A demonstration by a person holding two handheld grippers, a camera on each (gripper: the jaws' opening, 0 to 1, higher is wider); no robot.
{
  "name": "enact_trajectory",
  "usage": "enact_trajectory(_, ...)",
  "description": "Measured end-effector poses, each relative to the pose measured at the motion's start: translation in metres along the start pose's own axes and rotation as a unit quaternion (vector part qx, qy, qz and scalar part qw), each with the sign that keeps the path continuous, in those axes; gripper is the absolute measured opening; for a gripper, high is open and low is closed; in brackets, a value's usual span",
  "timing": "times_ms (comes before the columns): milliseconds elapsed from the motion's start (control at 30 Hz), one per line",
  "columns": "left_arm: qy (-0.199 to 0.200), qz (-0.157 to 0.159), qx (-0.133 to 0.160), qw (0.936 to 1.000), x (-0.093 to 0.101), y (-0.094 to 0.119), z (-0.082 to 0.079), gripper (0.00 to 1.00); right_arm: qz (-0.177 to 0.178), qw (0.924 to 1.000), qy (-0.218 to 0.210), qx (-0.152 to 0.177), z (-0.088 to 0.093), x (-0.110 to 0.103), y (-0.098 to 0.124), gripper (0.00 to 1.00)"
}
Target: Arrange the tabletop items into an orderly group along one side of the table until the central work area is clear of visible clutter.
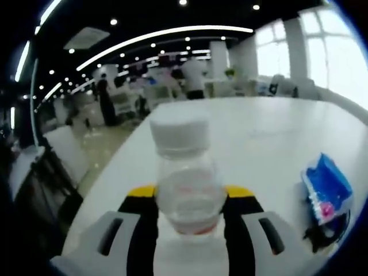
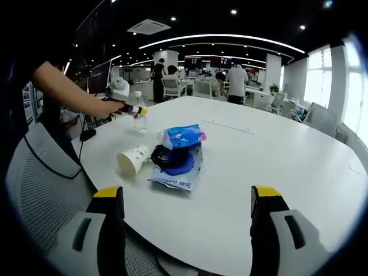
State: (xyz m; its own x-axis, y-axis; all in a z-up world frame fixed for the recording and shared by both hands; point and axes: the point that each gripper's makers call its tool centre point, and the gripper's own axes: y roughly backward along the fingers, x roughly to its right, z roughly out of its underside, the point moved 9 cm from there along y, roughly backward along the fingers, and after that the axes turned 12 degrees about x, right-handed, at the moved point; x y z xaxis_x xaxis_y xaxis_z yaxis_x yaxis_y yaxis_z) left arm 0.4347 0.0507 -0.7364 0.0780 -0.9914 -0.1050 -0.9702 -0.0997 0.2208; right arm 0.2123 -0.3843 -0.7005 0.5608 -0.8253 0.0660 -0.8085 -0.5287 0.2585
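Two risks I see: the left gripper [image 1: 190, 214], closed on the clear plastic bottle with white cap [image 1: 187, 172] at the far left edge of the white round table [image 2: 276, 155], can drop it off, while the right gripper [image 2: 187, 221] hangs wide open, empty.

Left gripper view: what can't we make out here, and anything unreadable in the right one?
- Left gripper view: bottle base, hidden between the left claw jaws; its contents are blurred.
- Left gripper view: blue packet cut off by the edge; print blurred.
- Right gripper view: paper cup pattern and blue package print too small to read.
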Motion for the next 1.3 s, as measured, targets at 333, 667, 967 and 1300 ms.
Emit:
enact_trajectory(333, -0.004, 0.021, 0.000, 0.9998, -0.001, -0.001, 0.000, 0.41, -0.002, 1.0000, 0.001, -0.002, 0.000, 0.000, 0.000, 0.91)
enact_trajectory(667, -0.002, 0.022, -0.002, 0.9998, -0.002, 0.001, 0.000, 0.41, -0.003, 1.0000, 0.003, -0.002, 0.000, -0.001, 0.000, 0.91)
enact_trajectory(967, -0.014, 0.024, -0.007, 0.9996, -0.001, 0.001, -0.002, 0.42, 0.000, 1.0000, 0.003, 0.000, 0.000, 0.000, 0.001, 0.91)
enact_trajectory(1300, -0.012, 0.057, -0.006, 0.9983, -0.005, 0.012, -0.005, 0.55, 0.000, 1.0000, 0.003, 0.004, -0.001, 0.000, 0.001, 0.91)
